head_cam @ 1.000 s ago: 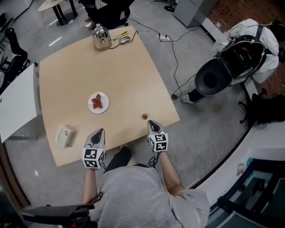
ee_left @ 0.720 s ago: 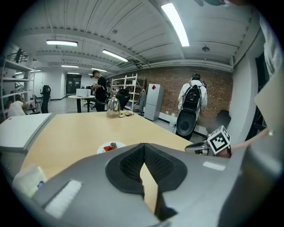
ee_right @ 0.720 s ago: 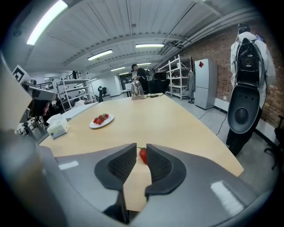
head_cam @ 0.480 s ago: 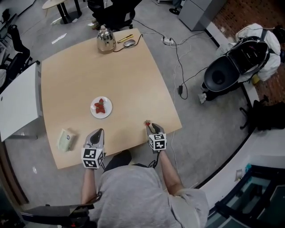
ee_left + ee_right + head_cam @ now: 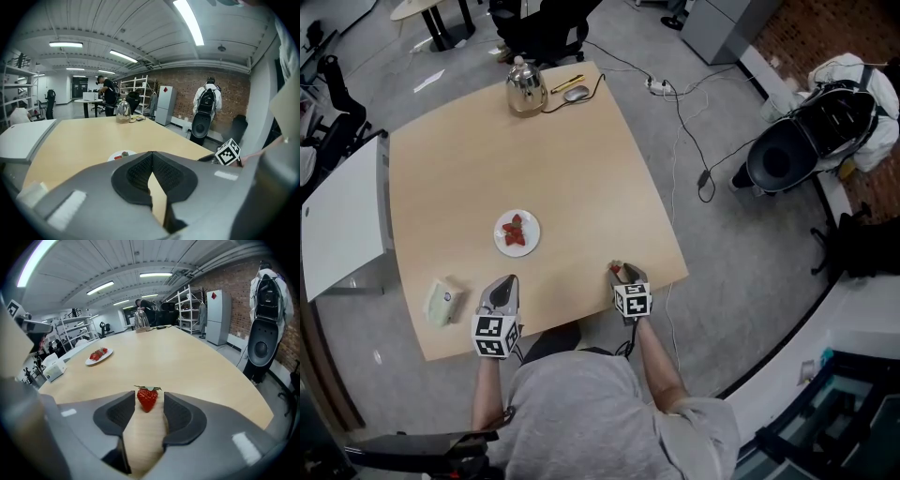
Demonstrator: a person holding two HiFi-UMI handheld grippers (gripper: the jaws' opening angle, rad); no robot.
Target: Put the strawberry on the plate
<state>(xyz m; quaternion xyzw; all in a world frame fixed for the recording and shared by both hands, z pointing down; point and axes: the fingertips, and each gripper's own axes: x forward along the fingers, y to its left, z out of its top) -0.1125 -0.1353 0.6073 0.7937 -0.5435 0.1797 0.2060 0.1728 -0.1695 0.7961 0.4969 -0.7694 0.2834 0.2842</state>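
Jaws of right gripper [image 5: 621, 273] just opened wide; strawberry [image 5: 147, 399], ahead of tips earlier, now between them, untouched. Left gripper [image 5: 151, 157] jaws together. Plate [image 5: 532, 225] well apart leftward

Red, green-topped strawberry [image 5: 147, 399] — white plate [image 5: 501, 242], tan table [image 5: 534, 159]

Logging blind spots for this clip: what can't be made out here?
Strawberries on the plate: count too small to tell in head view; in left gripper view the left gripper covers the plate's near edge.
Print on the small box: too small, head view.
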